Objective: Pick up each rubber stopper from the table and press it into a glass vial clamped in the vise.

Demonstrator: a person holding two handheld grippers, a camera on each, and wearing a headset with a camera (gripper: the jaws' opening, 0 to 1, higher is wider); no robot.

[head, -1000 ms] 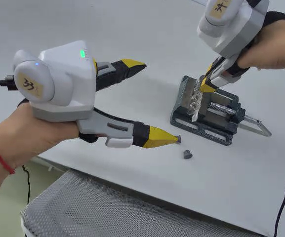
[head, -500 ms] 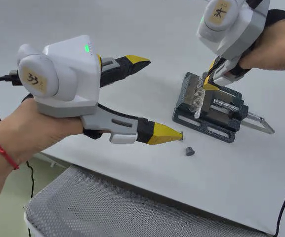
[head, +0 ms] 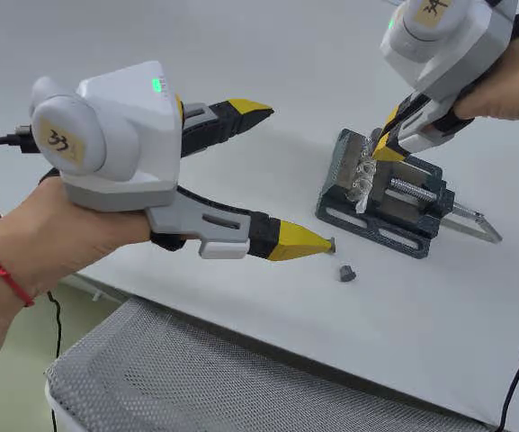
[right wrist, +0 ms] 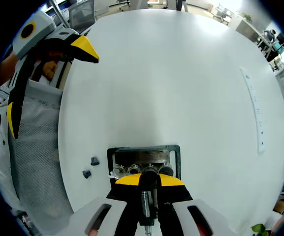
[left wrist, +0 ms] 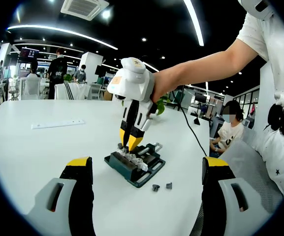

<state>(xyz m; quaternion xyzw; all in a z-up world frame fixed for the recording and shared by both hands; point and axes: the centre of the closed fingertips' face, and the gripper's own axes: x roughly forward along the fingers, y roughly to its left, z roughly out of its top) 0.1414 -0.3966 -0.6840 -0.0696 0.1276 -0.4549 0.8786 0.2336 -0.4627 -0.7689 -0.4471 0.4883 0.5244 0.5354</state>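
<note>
The vise (head: pixel 394 220) sits on the white bench (head: pixel 241 54); a row of little glass vials (head: pixel 362 176) stands clamped between its two sides. The right claw (head: pixel 385 151) points down right over the vise, with its yellow tips just above the vials; its two jaws are pulled close together, and I cannot tell if anything is pinched between them. The left claw (head: pixel 299 176) hangs well to the side of the vise, near the bench edge; its jaws are spread wide apart and hold nothing. In the left gripper view two small grey rubber stoppers lie on the bench near the vise, on the side nearest the person; one stopper (left wrist: pixel 155 187) is just beside the other stopper (left wrist: pixel 169 185), and both are apart from the vise. The lower jaw of the left claw comes close to them in the head view, but does not grip them. A long flat strip (left wrist: pixel 58 124) lies on the bench far beyond the vise.
</note>
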